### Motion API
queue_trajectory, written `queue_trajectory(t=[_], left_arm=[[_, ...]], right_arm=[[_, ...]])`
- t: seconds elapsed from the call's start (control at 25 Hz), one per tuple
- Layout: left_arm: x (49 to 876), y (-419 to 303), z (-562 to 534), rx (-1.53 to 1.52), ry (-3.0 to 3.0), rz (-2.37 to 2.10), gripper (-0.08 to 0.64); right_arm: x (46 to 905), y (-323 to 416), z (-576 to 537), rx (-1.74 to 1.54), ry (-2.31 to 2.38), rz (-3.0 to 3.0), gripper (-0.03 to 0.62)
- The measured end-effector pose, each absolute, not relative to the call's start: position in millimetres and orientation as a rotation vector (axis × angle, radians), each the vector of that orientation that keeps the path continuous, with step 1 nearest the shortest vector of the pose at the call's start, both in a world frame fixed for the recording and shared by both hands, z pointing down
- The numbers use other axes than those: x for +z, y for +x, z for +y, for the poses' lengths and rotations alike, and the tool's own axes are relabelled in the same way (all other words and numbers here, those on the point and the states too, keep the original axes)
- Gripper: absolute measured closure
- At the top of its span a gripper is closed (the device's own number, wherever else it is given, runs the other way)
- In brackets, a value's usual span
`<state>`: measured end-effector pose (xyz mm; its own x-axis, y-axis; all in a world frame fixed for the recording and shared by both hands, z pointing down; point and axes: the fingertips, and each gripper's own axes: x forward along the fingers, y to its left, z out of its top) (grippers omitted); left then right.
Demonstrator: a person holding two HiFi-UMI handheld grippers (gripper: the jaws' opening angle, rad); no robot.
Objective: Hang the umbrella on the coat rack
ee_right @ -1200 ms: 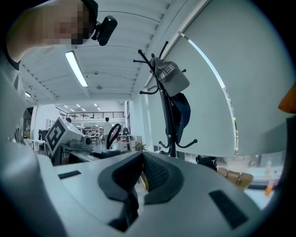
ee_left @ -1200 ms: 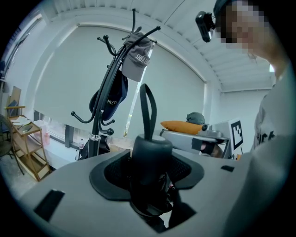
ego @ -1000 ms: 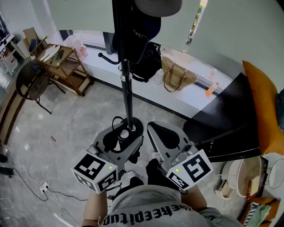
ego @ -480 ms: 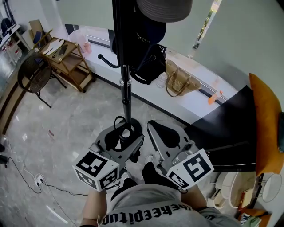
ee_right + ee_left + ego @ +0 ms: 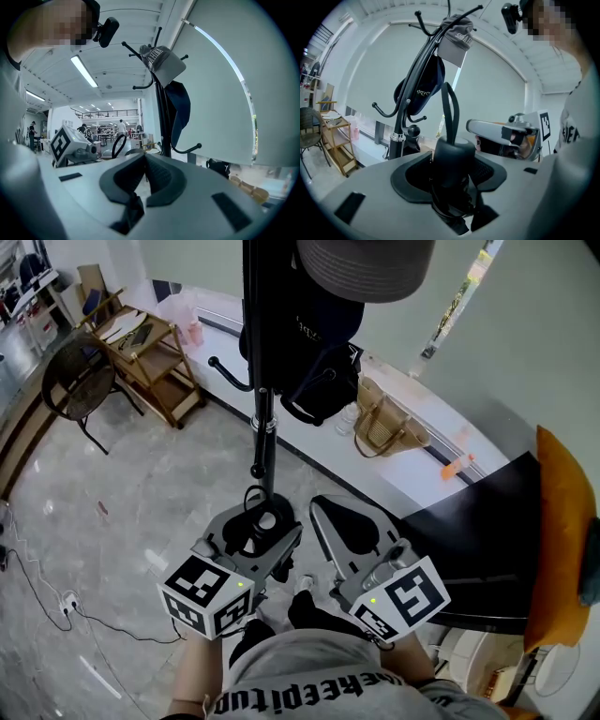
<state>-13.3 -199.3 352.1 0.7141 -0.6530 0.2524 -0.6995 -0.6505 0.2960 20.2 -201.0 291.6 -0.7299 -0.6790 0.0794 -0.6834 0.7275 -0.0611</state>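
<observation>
The black coat rack (image 5: 263, 381) stands straight ahead, with a grey hat (image 5: 367, 264) and a dark bag (image 5: 314, 320) on it. Low in the head view my left gripper (image 5: 255, 532) is shut on the umbrella's black handle (image 5: 265, 520), whose strap loop (image 5: 249, 495) sticks up. In the left gripper view the handle (image 5: 452, 157) fills the gap between the jaws, the strap (image 5: 450, 110) rising in front of the rack (image 5: 408, 98). The umbrella's body is hidden below. Beside it my right gripper (image 5: 349, 529) is shut and holds nothing; its view shows the rack (image 5: 162, 117) and the cap (image 5: 163, 61).
A wooden cart (image 5: 150, 352) and a black chair (image 5: 73, 388) stand at the left. A straw bag (image 5: 386, 430) sits on the white ledge (image 5: 309, 442) behind the rack. A black cabinet (image 5: 478, 531) and an orange cushion (image 5: 562, 521) are at the right. Cables (image 5: 52, 601) lie on the floor.
Both grippers have come nearer to the coat rack together, and the rack now looms larger and closer in the head view. The left grip on the handle is unchanged.
</observation>
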Motion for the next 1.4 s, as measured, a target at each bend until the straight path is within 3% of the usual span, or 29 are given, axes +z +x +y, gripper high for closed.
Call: queue_trajectory(t=[1.4], left_arm=[[405,-15,-261,0.145,2.361,-1.198,0.325]], right_arm=[[313,26,-255,0.129,0.857,-2.879,0.58]])
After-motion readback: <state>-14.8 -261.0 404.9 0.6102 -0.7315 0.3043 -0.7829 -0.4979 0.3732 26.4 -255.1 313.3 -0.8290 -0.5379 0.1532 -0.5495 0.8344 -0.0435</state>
